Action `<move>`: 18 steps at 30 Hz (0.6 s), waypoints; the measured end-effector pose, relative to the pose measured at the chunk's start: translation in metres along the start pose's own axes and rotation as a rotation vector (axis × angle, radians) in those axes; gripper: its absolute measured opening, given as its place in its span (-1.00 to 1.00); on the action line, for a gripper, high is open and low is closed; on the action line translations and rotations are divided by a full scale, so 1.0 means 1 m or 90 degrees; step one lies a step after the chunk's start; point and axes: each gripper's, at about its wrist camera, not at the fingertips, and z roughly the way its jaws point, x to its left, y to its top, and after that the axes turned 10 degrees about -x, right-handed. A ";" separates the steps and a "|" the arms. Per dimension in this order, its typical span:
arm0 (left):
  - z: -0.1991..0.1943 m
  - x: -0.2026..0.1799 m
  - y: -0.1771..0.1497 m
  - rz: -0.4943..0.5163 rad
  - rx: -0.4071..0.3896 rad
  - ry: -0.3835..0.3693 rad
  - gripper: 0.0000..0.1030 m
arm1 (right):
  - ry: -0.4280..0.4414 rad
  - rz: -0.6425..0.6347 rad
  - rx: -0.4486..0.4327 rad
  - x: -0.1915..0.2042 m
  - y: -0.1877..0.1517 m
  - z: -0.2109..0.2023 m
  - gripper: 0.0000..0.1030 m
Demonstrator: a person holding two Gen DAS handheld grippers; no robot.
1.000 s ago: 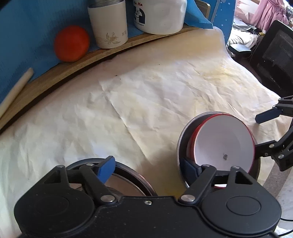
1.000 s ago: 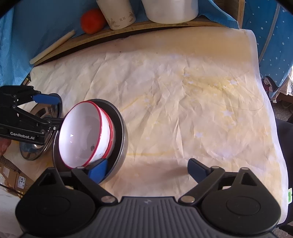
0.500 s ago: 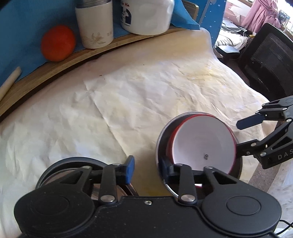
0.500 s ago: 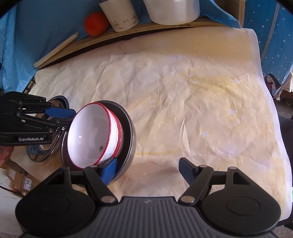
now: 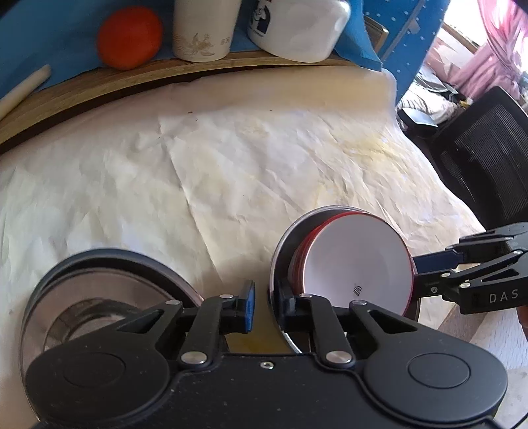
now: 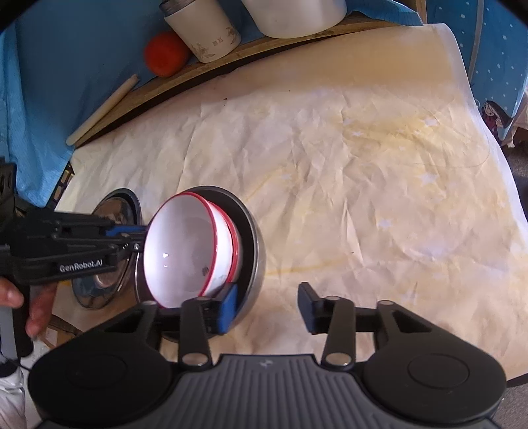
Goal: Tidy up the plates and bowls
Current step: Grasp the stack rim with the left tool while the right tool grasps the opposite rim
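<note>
A steel bowl [image 5: 280, 250] [image 6: 254, 260] holds nested white bowls with red rims [image 5: 356, 257] [image 6: 184, 250], tilted. My left gripper [image 5: 265, 305] is shut on the steel bowl's near rim. In the right wrist view it [image 6: 132, 236] comes in from the left at that bowl's rim. My right gripper [image 6: 267, 305] is partly open; its left finger [image 6: 227, 307] is against the steel bowl's near wall, its right finger over bare paper. In the left wrist view it [image 5: 425, 267] sits at the bowls' right side. A steel plate [image 5: 99, 297] [image 6: 112, 231] lies left of the bowls.
Crumpled white paper [image 6: 363, 184] covers the table. At the back a wooden ledge [image 5: 165, 82] carries an orange fruit [image 5: 130, 36], a white cup [image 5: 203, 29], a white jar [image 5: 297, 29] and a pale stick [image 6: 102, 110]. A black chair [image 5: 485, 148] stands at the right.
My left gripper has closed from wide open onto the steel bowl's rim. My right gripper has narrowed and moved in against the bowl's other side. The bowls look more tilted.
</note>
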 end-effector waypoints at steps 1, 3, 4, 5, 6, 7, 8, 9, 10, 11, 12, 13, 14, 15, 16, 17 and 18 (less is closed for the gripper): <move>0.000 -0.001 -0.001 -0.009 0.002 0.002 -0.78 | -0.002 0.008 0.000 0.001 0.001 0.000 -0.28; 0.002 -0.002 -0.002 -0.033 0.012 0.010 -0.85 | -0.012 0.029 0.009 0.004 0.004 0.002 -0.42; 0.002 -0.004 -0.004 -0.041 0.017 0.015 -0.84 | -0.022 0.034 0.014 0.007 0.007 0.003 -0.46; 0.002 -0.006 -0.005 -0.043 0.016 0.022 -0.84 | -0.032 0.032 0.020 0.011 0.009 0.004 -0.53; 0.002 -0.008 -0.006 -0.044 0.014 0.029 -0.84 | -0.041 0.024 0.024 0.015 0.011 0.006 -0.55; 0.002 -0.009 -0.007 -0.047 0.012 0.034 -0.83 | -0.052 0.012 0.027 0.019 0.011 0.007 -0.56; 0.002 -0.009 -0.007 -0.051 0.010 0.038 -0.83 | -0.064 -0.002 0.030 0.023 0.012 0.010 -0.56; 0.002 -0.009 -0.008 -0.054 0.009 0.039 -0.83 | -0.073 -0.014 0.031 0.027 0.013 0.012 -0.59; 0.002 -0.008 -0.008 -0.058 0.007 0.038 -0.83 | -0.075 -0.018 0.031 0.028 0.012 0.013 -0.65; 0.001 -0.007 -0.009 -0.059 0.006 0.036 -0.83 | -0.074 -0.019 0.030 0.029 0.012 0.015 -0.72; 0.000 -0.006 -0.009 -0.064 0.005 0.032 -0.83 | -0.071 -0.018 0.030 0.030 0.012 0.015 -0.73; 0.000 -0.003 -0.010 -0.074 0.006 0.027 -0.84 | -0.071 -0.017 0.029 0.029 0.011 0.015 -0.74; 0.001 -0.001 -0.010 -0.081 0.006 0.023 -0.84 | -0.070 -0.016 0.027 0.029 0.011 0.016 -0.74; 0.001 0.000 -0.010 -0.087 0.007 0.020 -0.84 | -0.067 -0.013 0.027 0.028 0.010 0.015 -0.74; 0.002 0.001 -0.010 -0.092 0.007 0.019 -0.84 | -0.062 -0.005 0.027 0.026 0.011 0.015 -0.75; 0.002 0.000 -0.010 -0.094 0.007 0.019 -0.84 | -0.054 0.011 0.028 0.022 0.011 0.015 -0.76; 0.002 -0.001 -0.010 -0.091 0.006 0.021 -0.84 | -0.046 0.028 0.030 0.018 0.012 0.015 -0.76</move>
